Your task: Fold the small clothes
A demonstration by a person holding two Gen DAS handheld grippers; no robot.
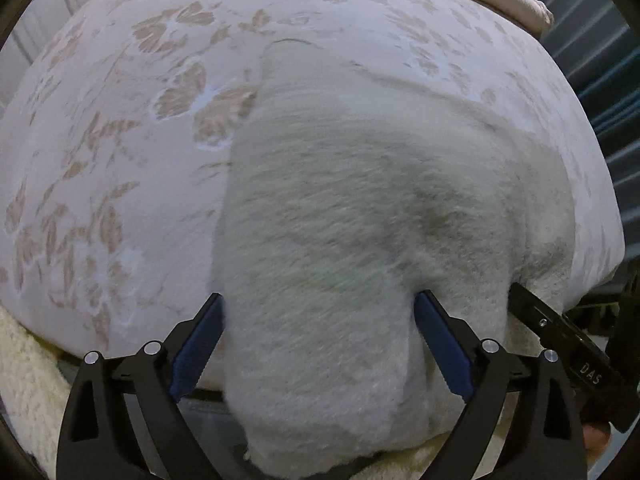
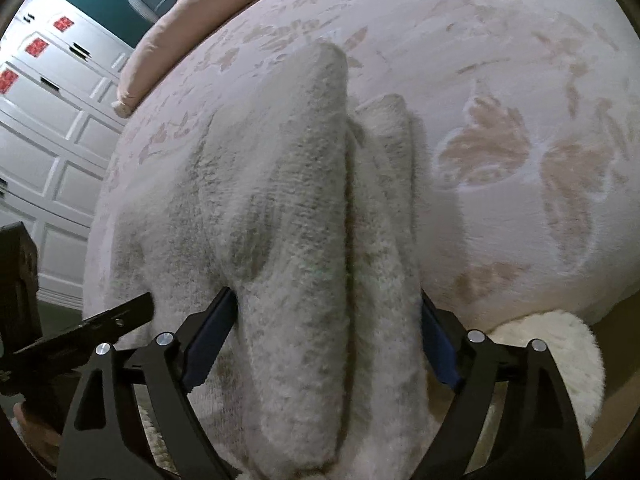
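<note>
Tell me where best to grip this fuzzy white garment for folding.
Grip the fuzzy white garment by its near edge, approaching from the bed's near side: that bunched edge already sits between the left gripper and right gripper, the rest trailing away.

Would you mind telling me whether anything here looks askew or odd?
Nothing is spilled or damaged. The fluffy white fleece garment lies bunched in uneven ridges on the floral pink bedspread, wedged between both hand-held grippers' fingers.
</note>
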